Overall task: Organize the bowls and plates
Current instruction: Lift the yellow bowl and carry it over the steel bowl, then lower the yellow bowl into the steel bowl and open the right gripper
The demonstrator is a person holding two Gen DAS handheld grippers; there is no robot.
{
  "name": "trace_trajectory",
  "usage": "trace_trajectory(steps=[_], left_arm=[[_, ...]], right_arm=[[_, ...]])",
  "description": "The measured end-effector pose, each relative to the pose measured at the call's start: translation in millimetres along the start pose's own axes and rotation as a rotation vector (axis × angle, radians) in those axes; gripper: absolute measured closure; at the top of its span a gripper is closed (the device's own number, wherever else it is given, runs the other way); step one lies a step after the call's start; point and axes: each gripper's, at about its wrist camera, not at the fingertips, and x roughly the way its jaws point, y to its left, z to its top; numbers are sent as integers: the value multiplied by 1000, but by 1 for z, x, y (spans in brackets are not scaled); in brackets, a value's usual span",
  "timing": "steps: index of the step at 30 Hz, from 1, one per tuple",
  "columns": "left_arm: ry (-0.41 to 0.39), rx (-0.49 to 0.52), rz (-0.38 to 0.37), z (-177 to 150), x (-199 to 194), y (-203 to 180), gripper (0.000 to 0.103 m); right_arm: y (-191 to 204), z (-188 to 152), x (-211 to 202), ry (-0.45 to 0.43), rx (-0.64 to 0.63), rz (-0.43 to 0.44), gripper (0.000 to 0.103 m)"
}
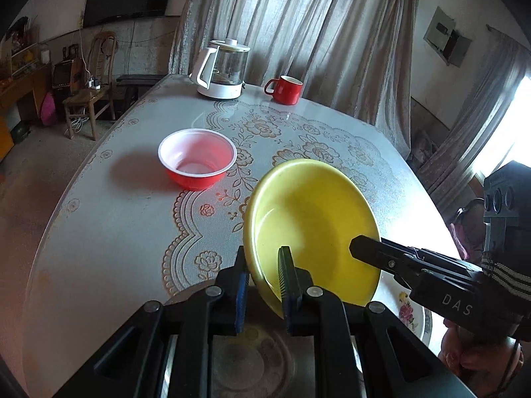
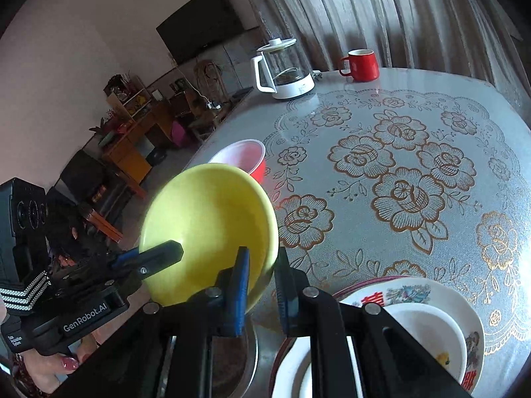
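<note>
— Plates first? We are holding the yellow plate [image 1: 308, 219] off the table [image 1: 109, 219], tilted, with both tools on its rim.

— Yes. Our left gripper [image 1: 264, 285] is clamping the near rim at about six o'clock in its own view, one finger inside the dish, one behind. Our right gripper [image 2: 260, 285] is pinching the opposite edge the same way, at roughly five o'clock on the plate in its view.

— Where are we taking it?

— We are guessing the stack of white patterned plates [image 2: 431, 301] at four o'clock, just beside our right tool. The red bowl [image 1: 197, 157] is sitting apart at ten o'clock, and the red mug [image 1: 285, 89] and glass kettle [image 1: 224, 69] are standing far back at twelve.

— How are we doing this well?

— We are keeping both grips firm and level, since glazed rims slip. We are levelling the plate before lowering, then letting one tool go only once it is resting flat.
</note>
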Motion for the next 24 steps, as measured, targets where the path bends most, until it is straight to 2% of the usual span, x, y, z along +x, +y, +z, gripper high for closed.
trace_trajectory(steps=[6, 10, 24], left_arm=[[-25, -36, -5, -22, -25, 16, 87], [-47, -26, -5, -32, -37, 17, 86], [-33, -69, -15, -62, -44, 31, 85]], right_arm=[[19, -27, -2, 20, -5, 33, 89], [25, -44, 2, 48, 13, 40, 89], [40, -70, -3, 67, 24, 61, 89]])
